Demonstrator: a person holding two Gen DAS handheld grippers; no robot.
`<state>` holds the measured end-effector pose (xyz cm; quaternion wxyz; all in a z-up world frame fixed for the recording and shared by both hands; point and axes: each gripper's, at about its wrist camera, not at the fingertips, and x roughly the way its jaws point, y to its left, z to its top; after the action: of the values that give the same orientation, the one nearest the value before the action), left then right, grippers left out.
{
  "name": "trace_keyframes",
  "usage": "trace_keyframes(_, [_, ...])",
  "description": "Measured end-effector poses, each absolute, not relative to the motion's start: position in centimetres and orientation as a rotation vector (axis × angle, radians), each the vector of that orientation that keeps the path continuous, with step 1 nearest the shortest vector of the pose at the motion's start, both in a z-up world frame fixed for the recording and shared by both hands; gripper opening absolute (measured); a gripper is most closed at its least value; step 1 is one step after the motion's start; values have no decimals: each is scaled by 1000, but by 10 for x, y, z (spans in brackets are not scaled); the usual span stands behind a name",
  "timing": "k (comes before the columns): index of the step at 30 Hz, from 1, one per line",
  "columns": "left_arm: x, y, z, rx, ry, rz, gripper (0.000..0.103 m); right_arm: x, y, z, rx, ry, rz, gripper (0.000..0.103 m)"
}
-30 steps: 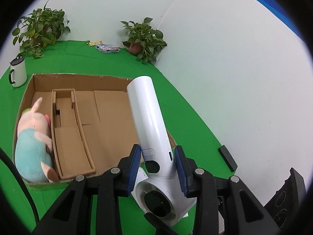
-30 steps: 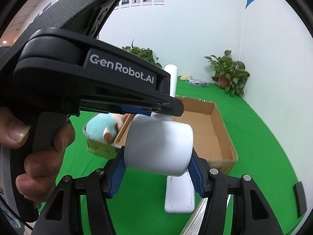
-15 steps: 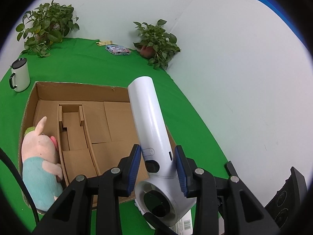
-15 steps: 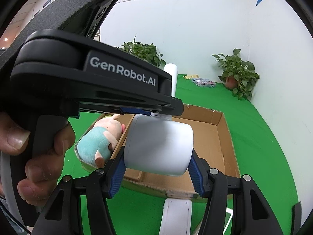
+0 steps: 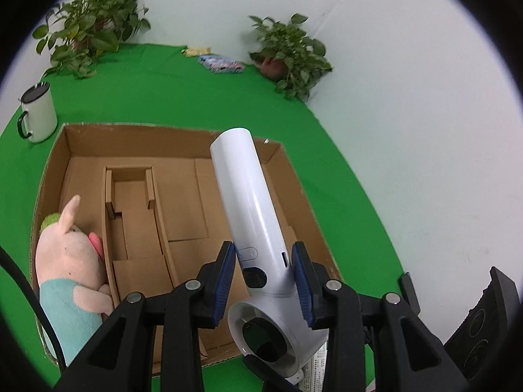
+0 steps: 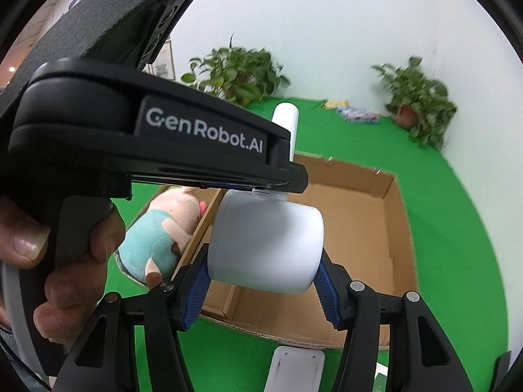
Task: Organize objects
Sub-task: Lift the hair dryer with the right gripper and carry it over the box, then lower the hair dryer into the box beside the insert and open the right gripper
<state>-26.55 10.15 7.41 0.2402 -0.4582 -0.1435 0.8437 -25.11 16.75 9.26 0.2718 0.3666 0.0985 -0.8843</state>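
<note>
A white hair-dryer-shaped device [image 5: 248,196] is held by both grippers above the near side of an open cardboard box [image 5: 130,127]. My left gripper [image 5: 263,251] is shut on its long handle just above the round head. My right gripper [image 6: 264,258] is shut on the fat white head [image 6: 266,241]; the handle's tip [image 6: 286,114] sticks up behind the left gripper's black body [image 6: 147,137], which a hand [image 6: 65,277] grasps. A plush pig [image 5: 68,254] in a teal top lies in the box's left compartment, also visible in the right wrist view [image 6: 163,225].
A cardboard divider insert [image 5: 130,215] splits the box. A white mug [image 5: 37,114] stands left of the box, two potted plants [image 5: 91,26] [image 5: 291,55] and small packets [image 5: 220,63] at the back. A black device [image 5: 490,320] sits right; a white flat part [image 6: 294,369] lies in front of the box.
Both grippers have carried the white device together toward the box; it now hangs over the box's near edge. Both grips are unchanged.
</note>
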Motion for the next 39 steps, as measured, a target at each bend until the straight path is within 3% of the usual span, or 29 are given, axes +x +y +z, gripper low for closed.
trace_keyframes(22, [-307,130,-50,-1680,-339,2166,35,-294,186,-25,1392,111,-2125,56])
trace_keyframes(31, [-305,129,-41,-1676,-316,2146,35,-288,191,-33,1436,37,-2037,61])
trace_keyframes(39, [-271,99,14,-1455,-257,2299,35,-298,217,-14,1399,-81,-1983,63])
